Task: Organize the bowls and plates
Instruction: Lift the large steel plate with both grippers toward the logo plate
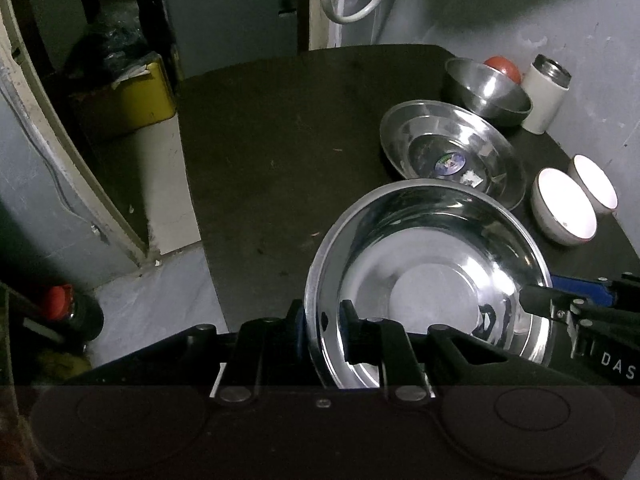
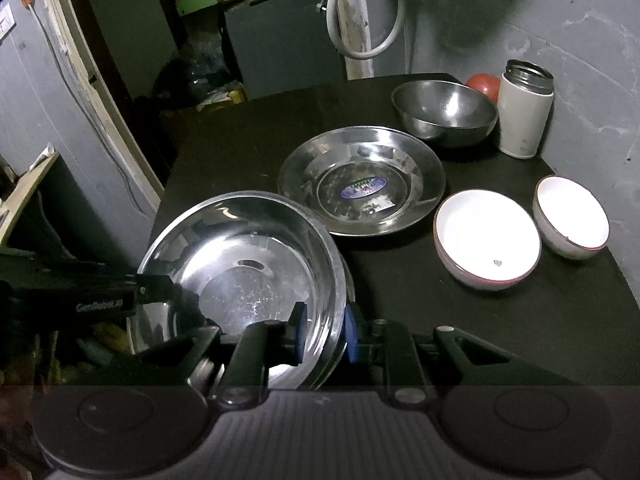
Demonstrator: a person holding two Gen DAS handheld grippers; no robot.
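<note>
The left hand-held gripper (image 1: 324, 332) straddles the near rim of a shiny, deep stainless-steel plate (image 1: 432, 280), jaws narrowly parted; whether its pads press cannot be told. The right hand-held gripper (image 2: 323, 334) brackets the opposite rim likewise. The plate hangs over the dark worktop (image 1: 280, 152) edge, near a second stickered steel plate (image 2: 362, 180). It looks light, rigid and slippery, so rim grips suit best.

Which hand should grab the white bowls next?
Probably the right: the right gripper sits at the rim of the shiny steel plate on the side towards the two white bowls; the left gripper is across the plate, farther away.
</note>
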